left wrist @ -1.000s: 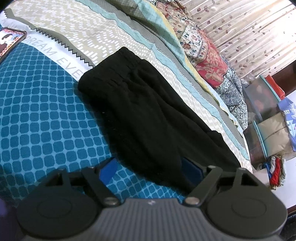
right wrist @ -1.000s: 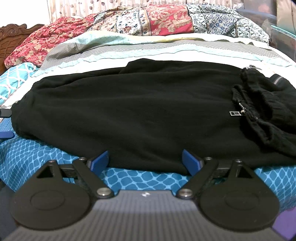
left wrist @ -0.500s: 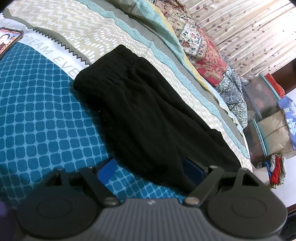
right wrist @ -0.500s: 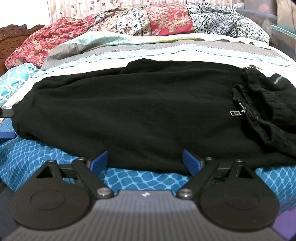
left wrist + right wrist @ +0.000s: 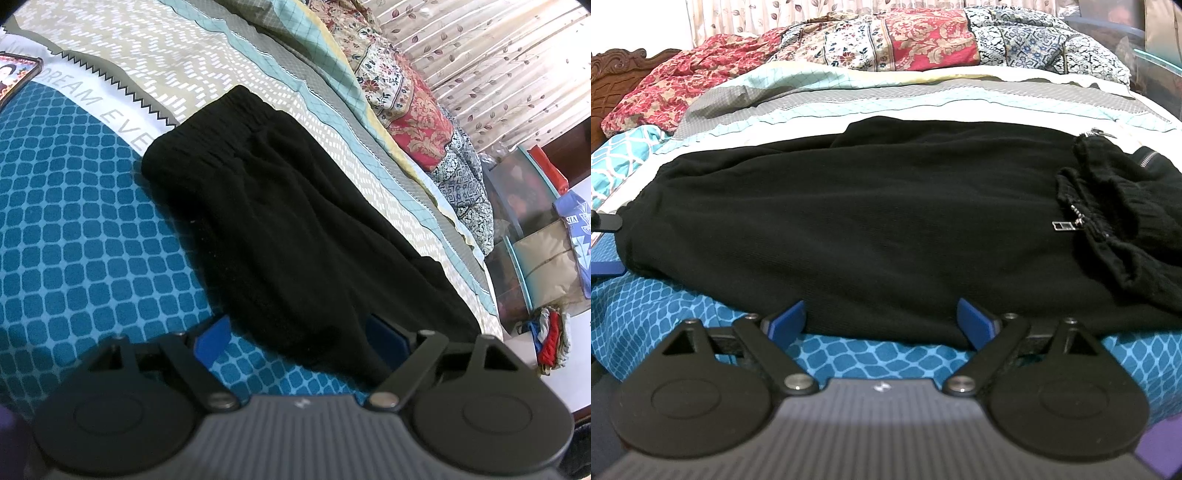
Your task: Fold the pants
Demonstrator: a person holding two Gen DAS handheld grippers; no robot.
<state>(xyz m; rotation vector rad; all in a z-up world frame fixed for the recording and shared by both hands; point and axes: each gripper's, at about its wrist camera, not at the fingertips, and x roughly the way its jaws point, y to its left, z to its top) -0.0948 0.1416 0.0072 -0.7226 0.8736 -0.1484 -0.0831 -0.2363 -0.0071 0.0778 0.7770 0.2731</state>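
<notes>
Black pants (image 5: 288, 229) lie flat on the bed, folded lengthwise, with the elastic waistband (image 5: 218, 125) at the far left in the left wrist view. My left gripper (image 5: 299, 332) is open, its blue pads astride the pants' near edge. In the right wrist view the pants (image 5: 849, 221) spread across the blue patterned sheet, with zippered cuffs (image 5: 1108, 206) bunched at the right. My right gripper (image 5: 882, 321) is open at the pants' near edge. The other gripper's fingertips (image 5: 605, 225) show at the far left edge.
The bed has a blue patterned sheet (image 5: 74, 229) and a beige striped cover (image 5: 184, 62). Floral pillows and quilts (image 5: 905, 44) lie along the far side. A phone (image 5: 14, 77) lies at the left. Boxes and bags (image 5: 535, 240) stand beside the bed. A carved wooden headboard (image 5: 613, 81) is at left.
My left gripper has shifted slightly, so the waistband sits a little lower and more to the left in its view. The right gripper has barely moved.
</notes>
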